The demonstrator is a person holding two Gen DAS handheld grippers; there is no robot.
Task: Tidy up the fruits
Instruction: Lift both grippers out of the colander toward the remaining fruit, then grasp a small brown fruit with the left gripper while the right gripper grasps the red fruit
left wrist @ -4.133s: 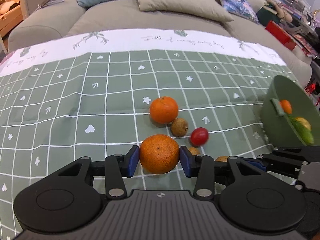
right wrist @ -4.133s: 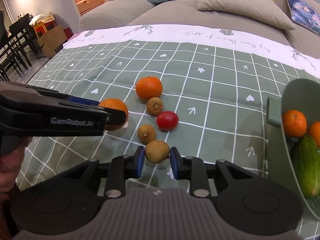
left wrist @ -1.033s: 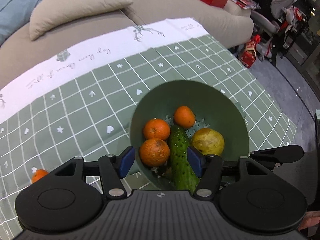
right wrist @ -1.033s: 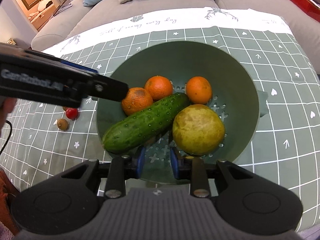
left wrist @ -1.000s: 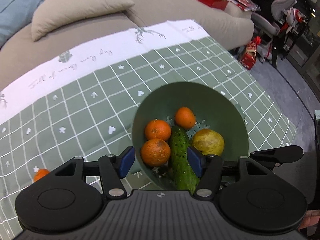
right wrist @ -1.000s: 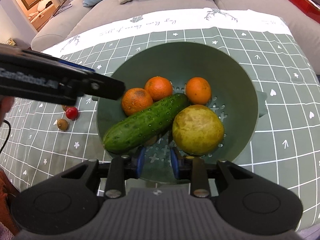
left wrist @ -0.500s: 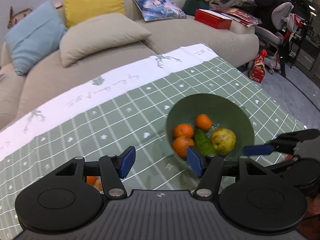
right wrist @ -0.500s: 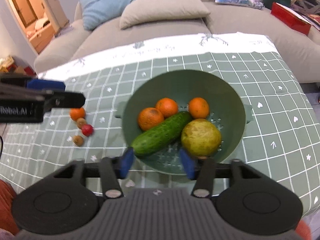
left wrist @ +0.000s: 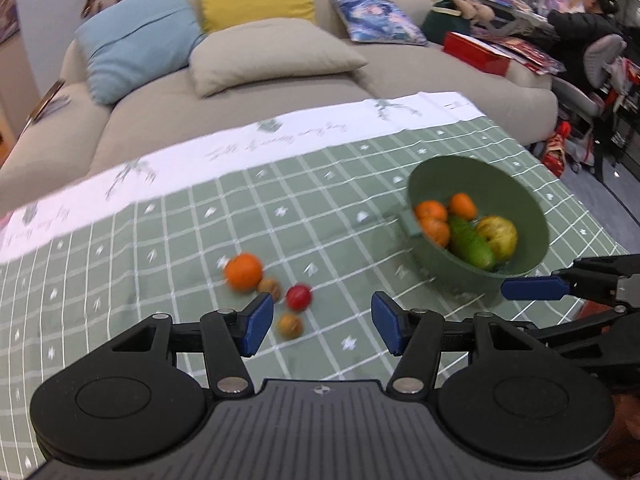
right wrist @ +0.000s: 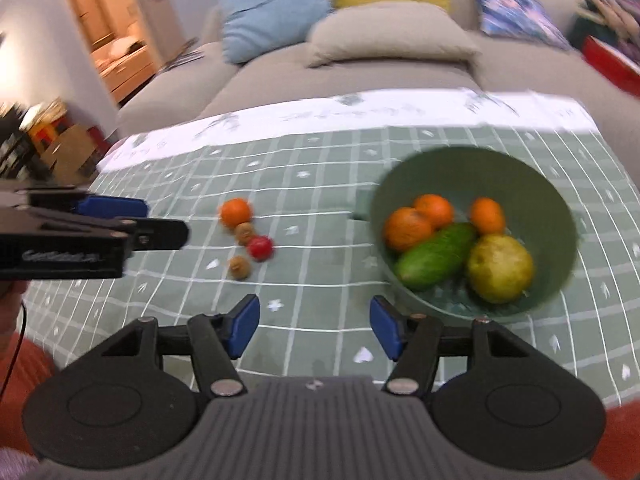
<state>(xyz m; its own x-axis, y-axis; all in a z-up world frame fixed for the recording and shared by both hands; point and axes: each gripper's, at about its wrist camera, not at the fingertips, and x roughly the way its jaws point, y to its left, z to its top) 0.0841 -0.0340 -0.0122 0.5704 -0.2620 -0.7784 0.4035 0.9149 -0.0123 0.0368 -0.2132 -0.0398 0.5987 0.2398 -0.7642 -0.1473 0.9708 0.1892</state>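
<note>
Both the left claw [left wrist: 323, 326] and right claw [right wrist: 314, 326] hang released above the desk [left wrist: 168, 240], gripping nothing. White lettering on the left claw's side is too blurred to read. Beyond lie two small brown fruits [right wrist: 239, 267], a red fruit [right wrist: 260, 247] and an orange [right wrist: 236, 212]. The green colander [right wrist: 560, 208] holds oranges, a cucumber [right wrist: 436, 254] and a pear [right wrist: 500, 268]. Script on the cloth's white border [left wrist: 276, 140] is illegible.

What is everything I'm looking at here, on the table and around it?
Bowl: one, green, right side of the tablecloth.
Oranges in bowl: three, orange.
Cucumber: one, green, in bowl.
Pear-like fruit: one, yellow-green, in bowl.
Loose orange: one, on cloth, left of bowl.
Small brown fruits: two, beside it.
Small red fruit: one, between them.
Tablecloth: green checked, white border.
Sofa: beige, behind, with cushions.
Left gripper: open, empty.
Right gripper: open, empty.
</note>
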